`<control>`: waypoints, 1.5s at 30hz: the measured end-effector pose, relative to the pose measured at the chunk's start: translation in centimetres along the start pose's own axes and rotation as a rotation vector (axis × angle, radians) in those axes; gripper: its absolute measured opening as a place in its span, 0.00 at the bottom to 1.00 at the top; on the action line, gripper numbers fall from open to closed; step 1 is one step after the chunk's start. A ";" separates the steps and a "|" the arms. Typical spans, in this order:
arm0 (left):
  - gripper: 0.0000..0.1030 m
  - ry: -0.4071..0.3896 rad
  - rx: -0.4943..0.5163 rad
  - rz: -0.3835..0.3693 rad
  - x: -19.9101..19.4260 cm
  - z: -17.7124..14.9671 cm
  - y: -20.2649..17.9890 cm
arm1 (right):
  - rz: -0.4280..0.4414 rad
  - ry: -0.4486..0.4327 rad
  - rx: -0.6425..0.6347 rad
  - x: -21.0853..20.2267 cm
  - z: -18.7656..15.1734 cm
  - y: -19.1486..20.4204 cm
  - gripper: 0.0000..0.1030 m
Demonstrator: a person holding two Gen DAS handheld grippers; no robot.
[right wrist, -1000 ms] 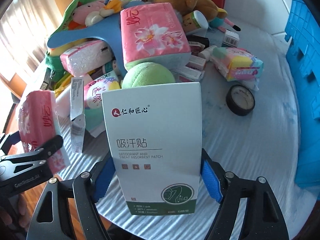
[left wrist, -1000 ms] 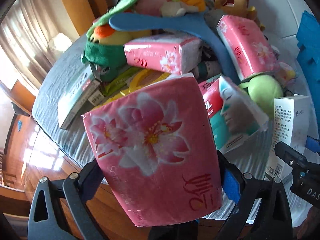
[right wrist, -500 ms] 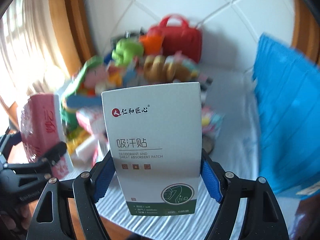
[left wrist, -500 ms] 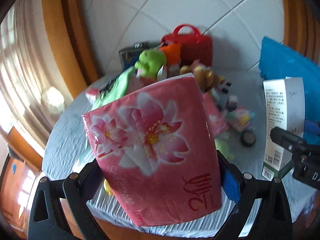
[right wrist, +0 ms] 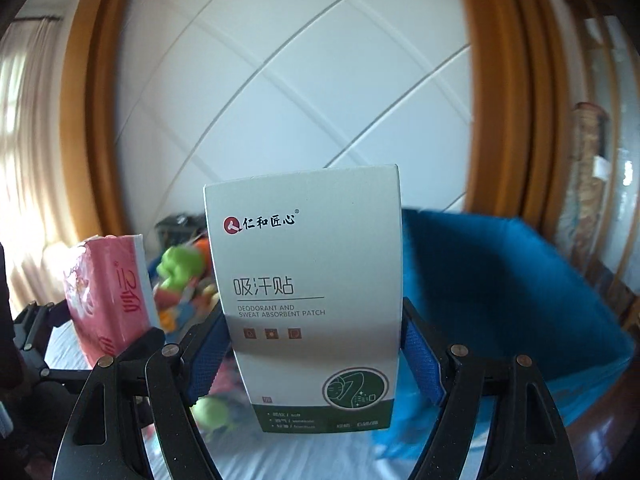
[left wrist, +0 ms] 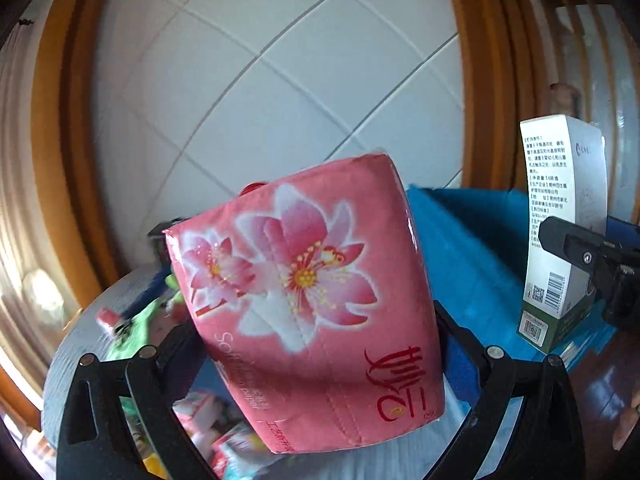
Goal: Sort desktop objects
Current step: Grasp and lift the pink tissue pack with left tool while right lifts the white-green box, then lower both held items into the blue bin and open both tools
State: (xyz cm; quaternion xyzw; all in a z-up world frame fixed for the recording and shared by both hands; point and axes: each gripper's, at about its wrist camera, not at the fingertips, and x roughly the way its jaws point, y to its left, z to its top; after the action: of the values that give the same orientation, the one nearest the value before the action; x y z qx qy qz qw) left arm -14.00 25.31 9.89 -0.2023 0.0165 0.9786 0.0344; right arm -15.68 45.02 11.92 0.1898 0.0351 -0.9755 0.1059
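- Left gripper (left wrist: 316, 344): raised above the round table (left wrist: 76, 344), pointing a little downward toward the white tiled wall (left wrist: 260, 80); jaws clamped on either side of a pink tissue pack (left wrist: 308, 300).
- Pink tissue pack: soft plastic wrap printed with large pink-and-white blossoms and red Chinese characters; held tilted, top leaning left, clear of the tabletop.
- Right gripper (right wrist: 316, 356): held up beside the left one, also angled slightly downward; blue pads (right wrist: 420, 356) pressed on both edges of a white sweat-patch box (right wrist: 308, 300).
- White sweat-patch box: upright, white above and green at the base, with a red logo, Chinese lettering and "DEODORANT AND SWEAT ABSORBENT PATCH"; lifted off the table.
- Seen from the left wrist, same box at far right, barcode side showing.
- Below and behind: blurred pile of plush toys (right wrist: 180, 264) and packets on the table's grey cloth.
- To the right: blue crate (right wrist: 500, 292), close behind the box.
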 end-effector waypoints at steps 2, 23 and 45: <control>0.97 -0.017 0.007 -0.031 0.6 1.4 -3.5 | -0.040 -0.012 -0.003 -0.1 0.6 -2.8 0.77; 0.98 0.227 0.153 -0.118 12.2 2.9 -31.9 | -0.174 0.200 0.019 7.9 -4.1 -32.4 0.64; 1.00 0.410 0.156 -0.139 10.8 1.6 -33.1 | -0.115 0.252 -0.037 6.8 -4.9 -35.0 1.00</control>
State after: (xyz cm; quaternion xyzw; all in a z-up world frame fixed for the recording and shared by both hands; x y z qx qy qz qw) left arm -22.10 59.08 6.49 -0.3942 0.0849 0.9081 0.1131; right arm -27.73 78.40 5.79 0.3066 0.0769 -0.9475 0.0479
